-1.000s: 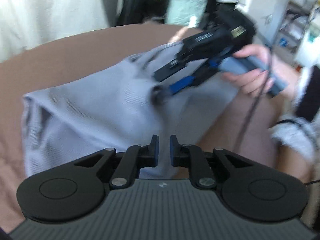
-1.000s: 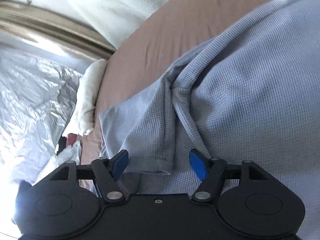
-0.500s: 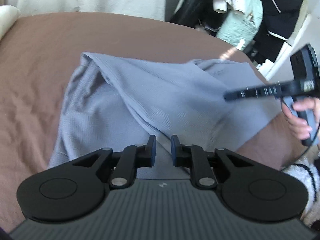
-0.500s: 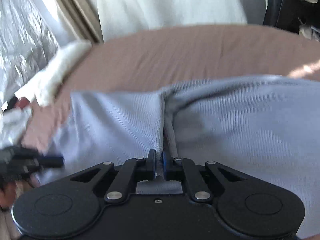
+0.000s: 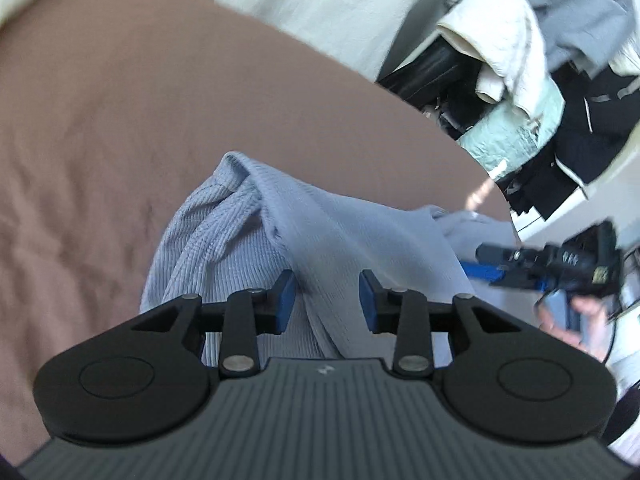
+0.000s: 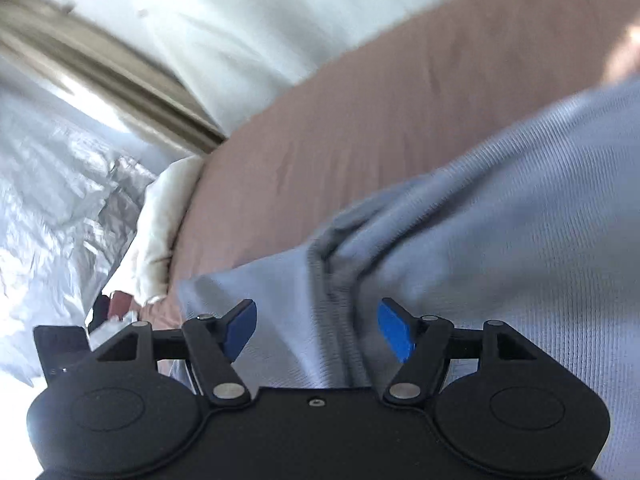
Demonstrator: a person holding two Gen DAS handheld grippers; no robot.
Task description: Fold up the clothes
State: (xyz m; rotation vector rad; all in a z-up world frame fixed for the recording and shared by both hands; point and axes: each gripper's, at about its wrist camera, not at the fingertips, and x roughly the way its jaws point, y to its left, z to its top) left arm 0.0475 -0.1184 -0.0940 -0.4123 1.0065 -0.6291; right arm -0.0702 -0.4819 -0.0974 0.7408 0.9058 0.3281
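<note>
Garment: a pale blue waffle-knit piece of clothing (image 5: 320,240) lies bunched on the brown bed cover (image 5: 120,120), running from about 11 o'clock to 3 o'clock ahead of the left wrist camera.
Left gripper: the left gripper (image 5: 327,300) has its blue pads parted, with a raised ridge of the cloth lying in the gap; neither pad presses on the fabric.
Right gripper: the right gripper (image 6: 316,330) is spread wide, its pads standing either side of a hemmed fold (image 6: 320,280) of the garment without pinching it. From the left wrist camera it shows at 3 o'clock (image 5: 520,268), at the cloth's far edge, held in a hand (image 5: 576,320).
Fold: it runs from 6 o'clock towards 12 in the right wrist view; the picture is smeared, so it may be a sleeve edge or a seam.
Surroundings: white bedding (image 6: 260,32) at 12 o'clock, crinkled silver sheeting (image 6: 52,192) at 9 o'clock, a heap of clothes (image 5: 520,60) at 2 o'clock.
</note>
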